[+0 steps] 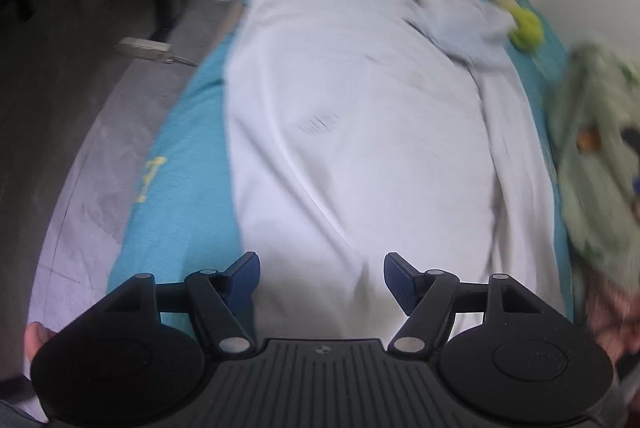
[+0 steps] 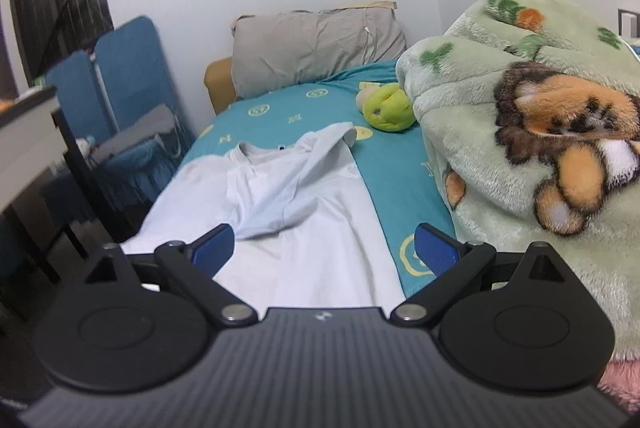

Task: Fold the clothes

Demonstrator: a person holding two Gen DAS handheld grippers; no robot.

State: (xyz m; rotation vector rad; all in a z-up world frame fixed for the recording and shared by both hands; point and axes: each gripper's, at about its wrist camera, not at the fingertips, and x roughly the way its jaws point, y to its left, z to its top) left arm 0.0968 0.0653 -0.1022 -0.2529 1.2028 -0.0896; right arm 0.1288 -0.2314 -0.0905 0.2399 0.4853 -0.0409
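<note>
A white T-shirt (image 1: 352, 108) lies spread along the teal bedsheet (image 1: 188, 156), its collar at the far end. In the right wrist view the same shirt (image 2: 304, 196) shows one sleeve folded inward over the chest. My left gripper (image 1: 320, 276) hovers open above the shirt's near hem, with nothing between its blue pads (image 1: 400, 284). My right gripper (image 2: 324, 248) stands open over the shirt's lower right side, nothing between its blue pads (image 2: 436, 248).
A green plush toy (image 2: 386, 106) and a grey pillow (image 2: 316, 44) lie at the bed's head. A bulky green cartoon blanket (image 2: 532, 132) fills the right side. Blue chairs (image 2: 120, 76) and a dark table (image 2: 28, 156) stand left of the bed. Grey floor (image 1: 60, 108) runs along the bed's left edge.
</note>
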